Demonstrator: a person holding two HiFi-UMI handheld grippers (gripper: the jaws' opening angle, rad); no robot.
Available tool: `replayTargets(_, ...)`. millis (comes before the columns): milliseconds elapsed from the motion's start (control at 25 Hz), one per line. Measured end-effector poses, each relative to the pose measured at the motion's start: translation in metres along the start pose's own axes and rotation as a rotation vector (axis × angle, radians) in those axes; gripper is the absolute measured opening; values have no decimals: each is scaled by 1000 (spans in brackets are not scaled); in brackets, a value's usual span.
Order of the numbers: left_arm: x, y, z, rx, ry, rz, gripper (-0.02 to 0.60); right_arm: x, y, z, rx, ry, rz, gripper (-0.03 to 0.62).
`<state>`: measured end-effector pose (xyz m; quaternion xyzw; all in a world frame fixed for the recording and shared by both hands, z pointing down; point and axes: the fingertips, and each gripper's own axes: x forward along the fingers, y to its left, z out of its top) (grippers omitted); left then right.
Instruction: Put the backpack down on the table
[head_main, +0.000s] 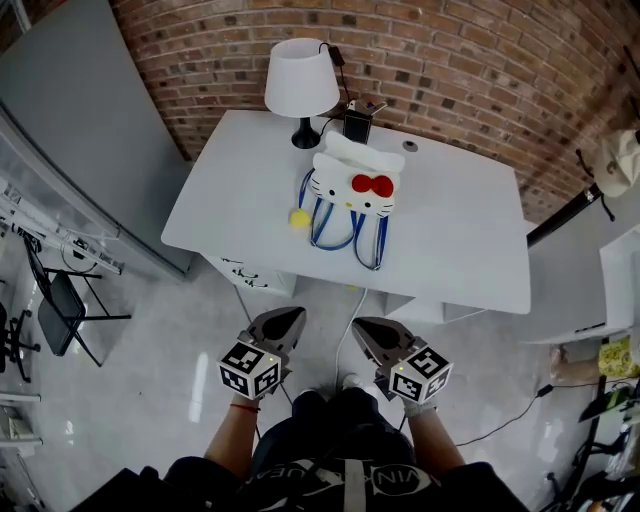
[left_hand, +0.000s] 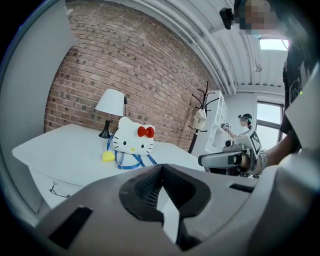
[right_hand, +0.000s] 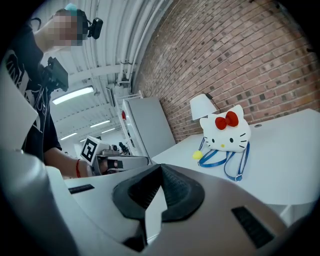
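On smooth white table (head_main: 450, 230), rounded cat-faced backpack (head_main: 352, 185)

Bright, even light fills every view. The white worktop (head_main: 450, 250) is almost washed out, with only soft shadows on it, and the glossy floor (head_main: 150, 380) carries pale reflections. A ceiling light (left_hand: 272, 44) and a strip light (right_hand: 72, 95) glare. Both gripper views bend strongly and darken at the corners.
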<state>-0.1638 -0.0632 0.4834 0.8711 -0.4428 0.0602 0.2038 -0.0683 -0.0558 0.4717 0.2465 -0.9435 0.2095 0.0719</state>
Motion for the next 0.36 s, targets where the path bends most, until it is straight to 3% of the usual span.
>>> replayTargets(360,-31,-3,-13,1,-7,-34,5,4,36,-15,0,-18,-34,0)
